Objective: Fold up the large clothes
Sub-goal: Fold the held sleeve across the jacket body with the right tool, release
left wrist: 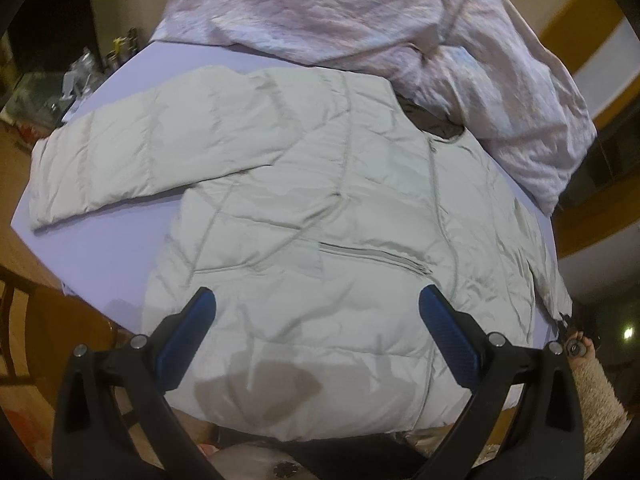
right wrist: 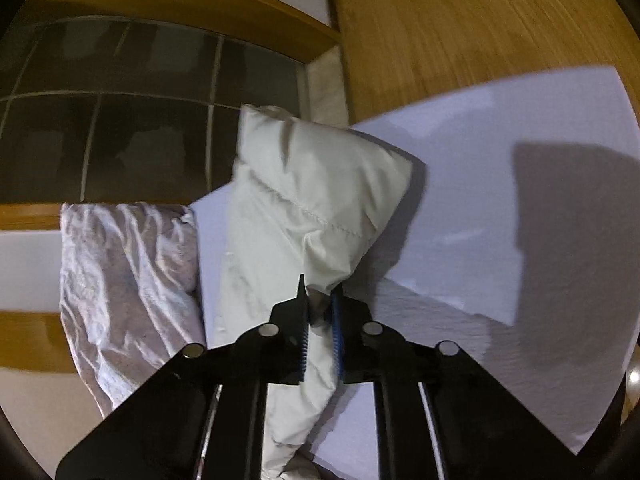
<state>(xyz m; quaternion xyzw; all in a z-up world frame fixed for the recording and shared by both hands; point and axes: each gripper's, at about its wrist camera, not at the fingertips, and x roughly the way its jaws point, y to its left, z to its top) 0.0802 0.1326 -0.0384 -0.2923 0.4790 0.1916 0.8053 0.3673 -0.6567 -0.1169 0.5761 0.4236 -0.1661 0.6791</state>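
Pale quilted jacket point(left wrist: 320, 208) lies flat; right tool point(right wrist: 320, 312) pinches its sleeve point(right wrist: 316, 184); left tool point(left wrist: 316, 308) released.

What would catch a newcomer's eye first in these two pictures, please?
Most striking is the pale puffy jacket spread flat over the lavender table, one sleeve stretched out to the left. The left tool hangs open above its hem, while the right tool is shut on the jacket's other sleeve at the table's edge. Behind the jacket lies a crumpled pinkish cloth.
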